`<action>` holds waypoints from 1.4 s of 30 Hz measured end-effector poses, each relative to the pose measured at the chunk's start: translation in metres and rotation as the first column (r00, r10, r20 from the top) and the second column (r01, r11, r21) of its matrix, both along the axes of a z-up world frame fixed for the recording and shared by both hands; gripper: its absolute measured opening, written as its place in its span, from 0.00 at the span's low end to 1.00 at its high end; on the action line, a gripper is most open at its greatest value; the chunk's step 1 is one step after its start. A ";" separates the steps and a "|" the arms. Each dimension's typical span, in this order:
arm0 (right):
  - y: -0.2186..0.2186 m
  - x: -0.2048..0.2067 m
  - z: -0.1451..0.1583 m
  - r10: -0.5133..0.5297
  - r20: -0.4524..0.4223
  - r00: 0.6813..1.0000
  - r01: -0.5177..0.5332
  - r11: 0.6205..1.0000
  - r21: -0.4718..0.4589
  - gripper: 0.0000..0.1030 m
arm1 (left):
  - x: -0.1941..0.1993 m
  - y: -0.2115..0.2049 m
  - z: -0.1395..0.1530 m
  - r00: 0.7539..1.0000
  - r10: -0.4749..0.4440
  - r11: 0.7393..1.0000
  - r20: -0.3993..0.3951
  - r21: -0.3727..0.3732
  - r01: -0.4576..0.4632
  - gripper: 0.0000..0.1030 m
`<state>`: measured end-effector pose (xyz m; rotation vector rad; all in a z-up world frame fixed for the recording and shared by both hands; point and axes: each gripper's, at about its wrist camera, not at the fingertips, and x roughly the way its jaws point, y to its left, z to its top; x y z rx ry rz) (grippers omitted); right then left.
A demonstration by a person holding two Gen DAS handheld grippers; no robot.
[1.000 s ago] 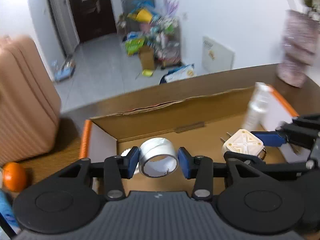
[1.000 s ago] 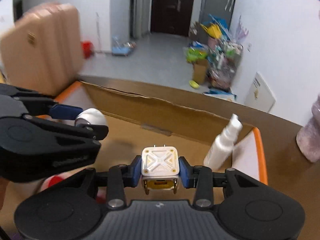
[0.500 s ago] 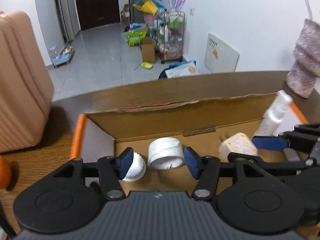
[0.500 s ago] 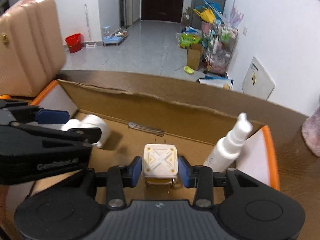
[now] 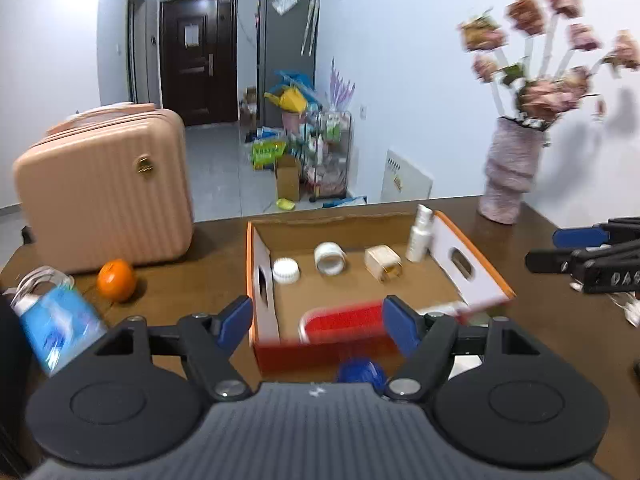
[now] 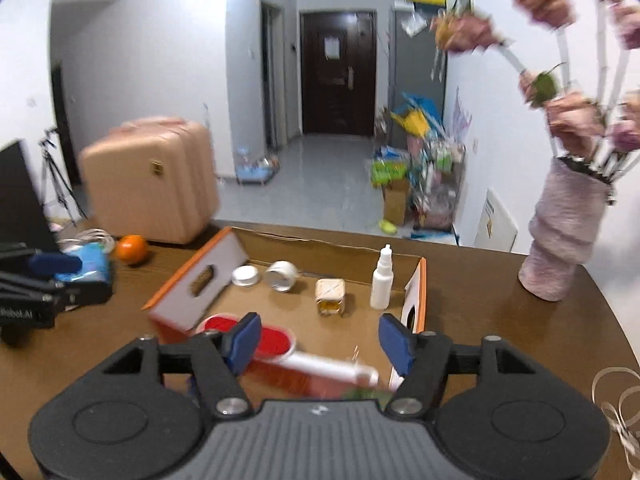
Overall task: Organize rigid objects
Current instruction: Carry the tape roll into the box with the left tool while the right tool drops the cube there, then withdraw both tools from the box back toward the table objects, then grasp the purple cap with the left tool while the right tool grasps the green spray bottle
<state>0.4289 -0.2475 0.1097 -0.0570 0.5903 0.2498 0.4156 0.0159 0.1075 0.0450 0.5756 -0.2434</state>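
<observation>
Inside the cardboard box on the brown tabletop, a neat row stood along the far wall: a white ribbed cap, a roll of tape lying on its side, a cream plug adapter and an upright spray bottle, with a red-bristled brush lying nearer the front. The left claw and the right claw both hung above the near end of the box with their blue pads spread wide and nothing between them. To my eye these were all light, stiff plastic pieces; the tape would be best pinched across its rim, the adapter on its flat sides clear of the prongs, and the tall bottle looked the likeliest to topple if nudged. An orange and a blue packet sat outside the box, near a pink suitcase, and a vase of flowers stood to the right. Motion blur smeared the near wall of the box, a blue round thing just beneath the left claw could not be identified, and the brush handle was partly hidden
</observation>
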 end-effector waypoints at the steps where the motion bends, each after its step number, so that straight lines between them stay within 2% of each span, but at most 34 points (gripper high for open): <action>1: -0.003 -0.022 0.000 0.011 0.029 1.000 -0.011 1.000 0.004 0.71 | -0.022 0.004 -0.001 1.000 -0.004 1.000 0.017 -0.006 0.005 0.73; 4: -0.010 -0.092 -0.009 0.010 0.118 0.993 -0.012 1.000 0.017 0.76 | -0.099 0.009 -0.010 0.995 0.002 1.000 0.099 -0.003 -0.002 0.77; 6: -0.012 -0.132 -0.022 0.001 0.150 0.989 -0.007 0.999 0.041 0.77 | -0.142 0.008 -0.021 0.988 0.008 1.000 0.151 0.000 -0.008 0.80; 8: -0.011 -0.171 -0.038 -0.006 0.172 0.985 -0.005 0.998 0.065 0.78 | -0.179 0.007 -0.034 0.985 0.017 1.000 0.172 0.006 -0.019 0.80; 11: -0.006 -0.226 -0.062 0.000 0.221 0.975 -0.008 0.999 0.038 0.80 | -0.230 0.002 -0.054 0.974 0.074 0.995 0.213 0.051 -0.087 0.80; 14: -0.001 -0.273 -0.085 -0.010 0.278 0.961 0.012 1.000 -0.004 0.86 | -0.274 -0.002 -0.073 0.959 0.151 0.984 0.242 0.059 -0.170 0.81; 17: -0.003 -0.302 -0.104 -0.019 0.251 0.968 0.017 1.000 0.009 0.87 | -0.301 -0.006 -0.086 0.965 0.137 0.983 0.225 0.088 -0.160 0.81; 19: -0.003 -0.313 -0.112 0.002 0.223 0.975 -0.003 1.000 0.005 0.87 | -0.309 -0.010 -0.090 0.968 0.126 0.984 0.218 0.098 -0.150 0.81; 22: -0.004 -0.323 -0.118 -0.009 0.224 0.974 0.010 1.000 -0.003 0.86 | -0.311 -0.013 -0.093 0.975 0.120 0.988 0.190 0.070 -0.135 0.81; 28: -0.013 -0.318 -0.119 -0.059 0.215 0.975 0.055 0.998 0.024 0.85 | -0.306 -0.021 -0.095 0.980 0.081 0.993 0.179 0.067 -0.094 0.81; 32: -0.017 -0.300 -0.125 -0.071 0.185 0.980 0.065 0.997 0.035 0.84 | -0.292 -0.024 -0.099 0.985 0.069 0.995 0.156 0.064 -0.080 0.81; 36: -0.016 -0.274 -0.127 -0.064 0.150 0.987 0.063 0.998 0.012 0.80 | -0.261 -0.021 -0.105 0.991 0.083 0.995 0.108 0.044 -0.089 0.81; 40: -0.014 -0.235 -0.129 -0.064 0.114 0.991 0.066 0.998 -0.015 0.80 | -0.225 -0.017 -0.112 0.993 0.100 0.994 0.062 0.030 -0.102 0.81; 42: -0.013 -0.211 -0.131 -0.067 0.088 0.994 0.070 0.997 -0.034 0.76 | -0.206 -0.015 -0.115 0.995 0.097 0.995 0.040 0.020 -0.098 0.81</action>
